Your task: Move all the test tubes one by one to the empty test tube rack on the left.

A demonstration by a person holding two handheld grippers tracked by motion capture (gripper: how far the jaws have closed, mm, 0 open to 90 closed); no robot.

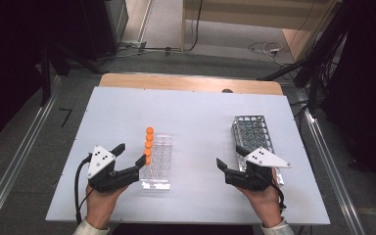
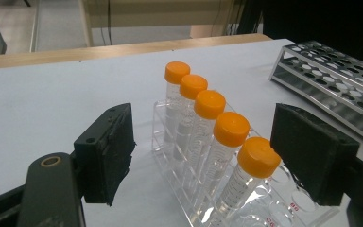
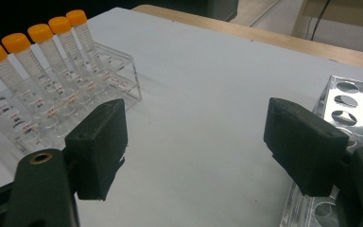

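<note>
Five orange-capped tubes (image 2: 227,142) are stood in one row along the left edge of a clear plastic rack (image 1: 157,169), seen left of centre on the white table (image 1: 196,117) in the high view. The left gripper (image 1: 131,155) is held by a hand (image 1: 100,203) at the near left of the rack, jaws spread apart and clamped on nothing. In the left gripper view, the nearest tube (image 2: 250,177) is seen between the two black pads but is touched by neither; a gap is left on both sides. The right gripper (image 1: 231,157) is held well apart from the tubes, just beside the near end of a metal rack (image 1: 252,132) at the right. Its jaws are also released, with only bare table seen between them in the right gripper view. No tubes are seen in the metal rack's visible holes. A wooden strip (image 1: 191,82) is seen at the table's far edge.
</note>
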